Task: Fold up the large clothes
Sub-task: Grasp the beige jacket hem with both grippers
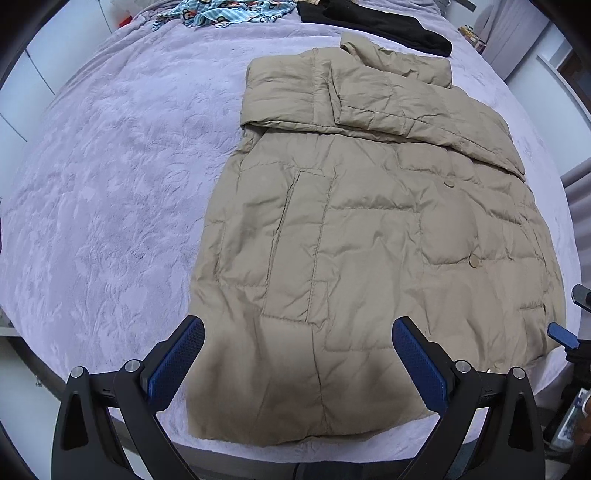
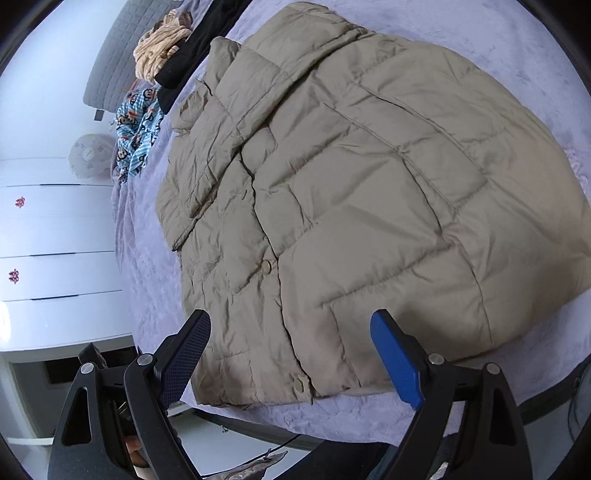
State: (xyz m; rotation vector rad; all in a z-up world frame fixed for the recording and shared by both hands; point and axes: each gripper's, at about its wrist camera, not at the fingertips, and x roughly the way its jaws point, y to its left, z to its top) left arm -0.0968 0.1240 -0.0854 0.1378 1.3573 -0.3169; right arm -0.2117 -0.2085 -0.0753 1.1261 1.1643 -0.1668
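Lying flat on bed [image 1: 110, 184]: tan jacket [image 1: 369, 240], both grippers open

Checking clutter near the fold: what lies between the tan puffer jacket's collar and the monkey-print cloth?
Only bare lilac bedspread between the jacket collar and the monkey-print cloth, seen in the left wrist view.

A lilac plush bedspread [image 1: 110, 177] covers the bed beside white drawers [image 2: 55, 236] and a grey padded headboard [image 2: 110, 66].

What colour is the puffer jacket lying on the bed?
Beige, a plain tan; the puffer jacket shows best in the left wrist view, on the lilac bed cover.
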